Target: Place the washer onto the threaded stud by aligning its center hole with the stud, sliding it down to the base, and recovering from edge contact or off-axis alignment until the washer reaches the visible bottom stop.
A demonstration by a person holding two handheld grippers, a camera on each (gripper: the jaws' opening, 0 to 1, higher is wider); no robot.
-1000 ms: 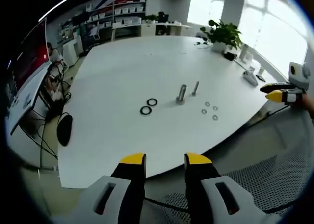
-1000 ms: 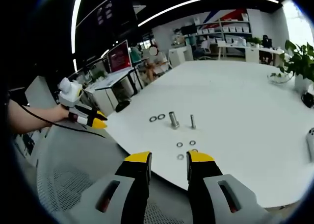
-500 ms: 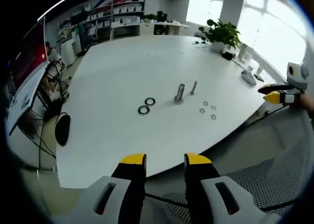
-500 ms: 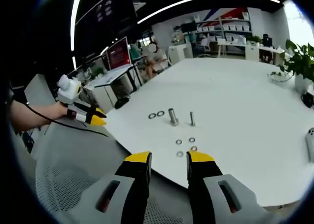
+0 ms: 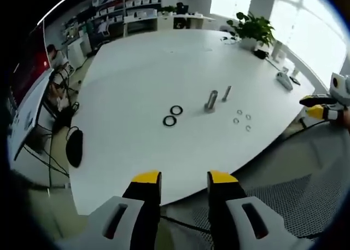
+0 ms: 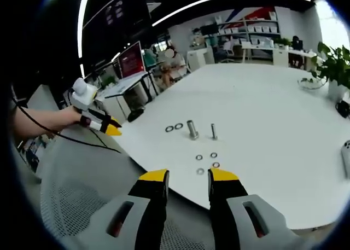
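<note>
Left gripper view: a large white table (image 5: 136,80) spans the centre of the frame, its near edge curving from lower left to the right. Near the middle stand two upright metal pieces, a thick stud (image 5: 211,100) and, just to its right, a thin threaded stud (image 5: 226,93). Two dark rings (image 5: 173,115) lie side by side to the left of the thick stud; three small washers (image 5: 241,118) lie in a loose cluster to the right, apart from both studs. A potted plant (image 5: 251,30) sits at the far edge, upper right, and a dark object (image 5: 74,147) with cables hangs off the left edge of the table. A mesh chair seat (image 5: 295,201) occupies the lower right. The table surface around the parts is open on all sides. The left gripper (image 5: 184,180), at the bottom centre, shows its yellow-tipped jaws parted with a clear gap, holding nothing and short of the table edge. The right gripper (image 5: 320,106) enters at the far right edge, beyond the table; its opening cannot be judged there. Right gripper view: the same studs and rings lie at centre frame, the washers (image 6: 208,163) nearest the lower edge. The right gripper (image 6: 188,178) has its jaws apart and empty, just short of the table rim; the left gripper (image 6: 106,127) is held by a hand at the left, off the table.
</note>
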